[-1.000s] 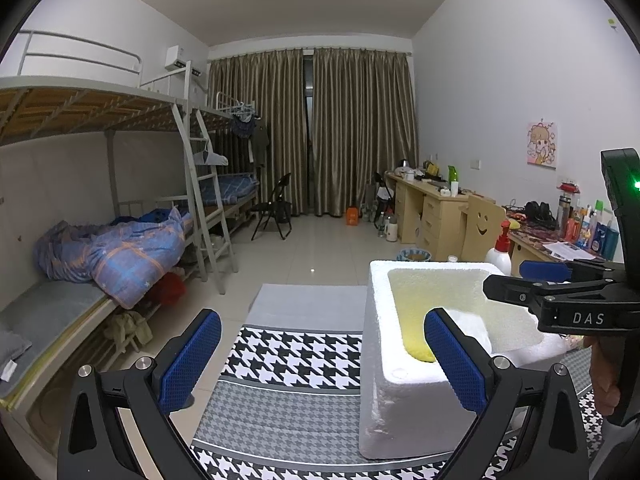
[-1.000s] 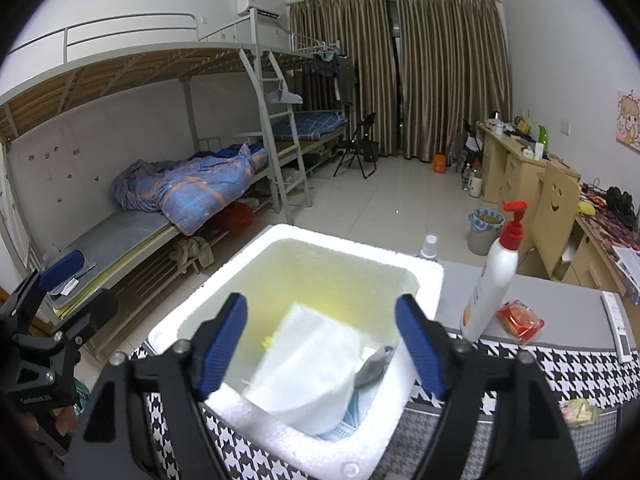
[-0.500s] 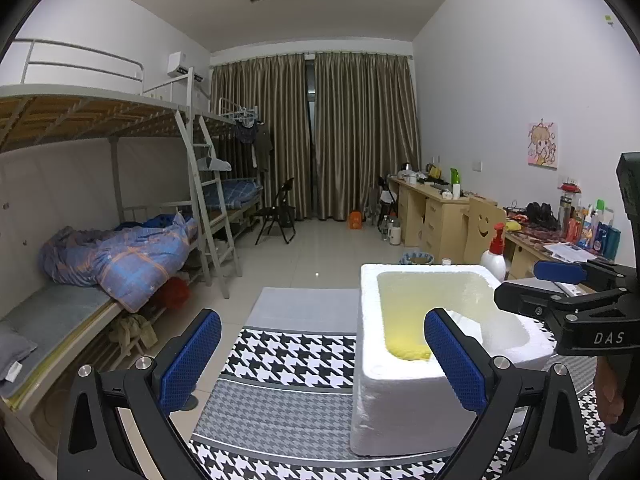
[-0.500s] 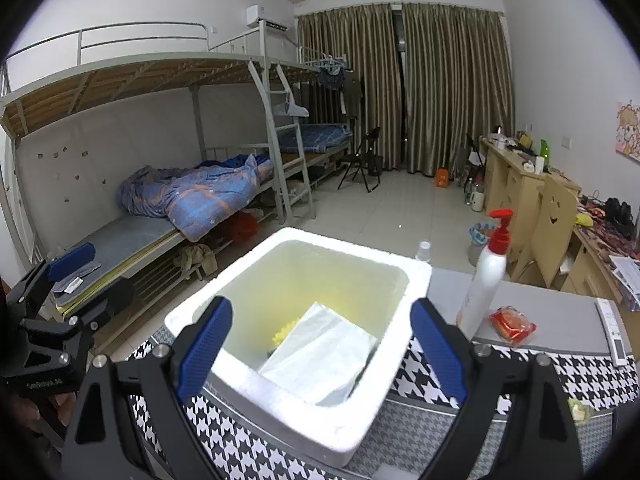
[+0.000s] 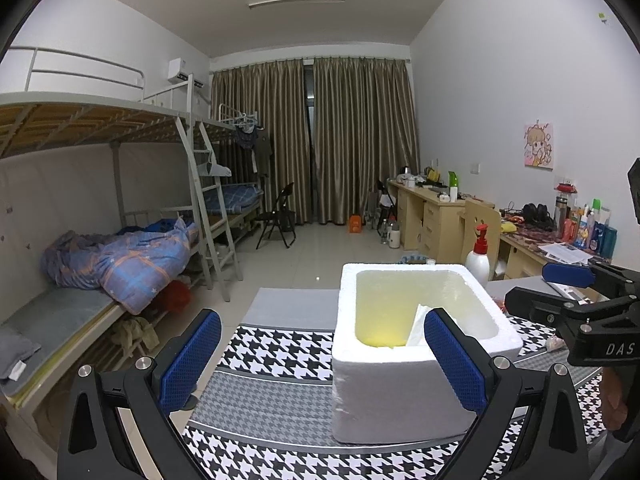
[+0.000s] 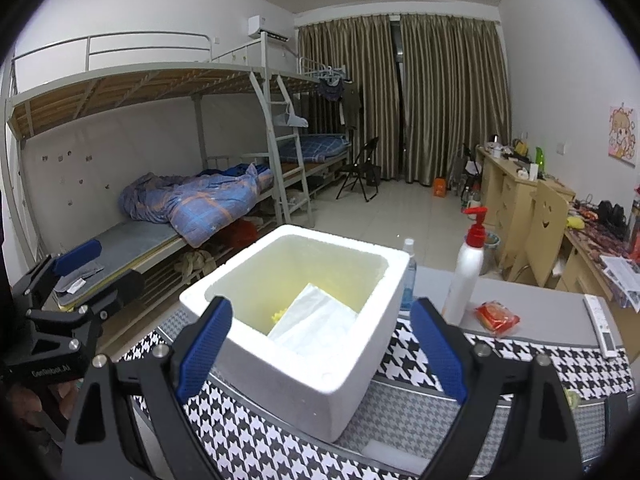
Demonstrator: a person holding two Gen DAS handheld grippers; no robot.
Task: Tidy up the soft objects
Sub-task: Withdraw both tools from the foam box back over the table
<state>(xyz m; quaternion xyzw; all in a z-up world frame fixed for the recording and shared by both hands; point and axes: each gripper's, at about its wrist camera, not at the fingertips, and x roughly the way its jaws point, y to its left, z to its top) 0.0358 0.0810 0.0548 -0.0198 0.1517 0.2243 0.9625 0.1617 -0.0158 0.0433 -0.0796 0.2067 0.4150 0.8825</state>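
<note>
One white foam box (image 6: 316, 320) on my checked cloth (image 5: 280, 364), one white soft pack (image 6: 316, 320) and one yellow thing inside, my two grippers (image 5: 322, 356) (image 6: 320, 344) wide open, empty, both farther back from the box than before, right jaws just opened more.

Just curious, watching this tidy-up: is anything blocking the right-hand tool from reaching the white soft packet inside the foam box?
Nothing visible does. The foam box is open-topped with no lid, and the white packet lies exposed on top. The right gripper has its fingers spread wide, empty, in front of the box; only the near wall stands between them.
</note>
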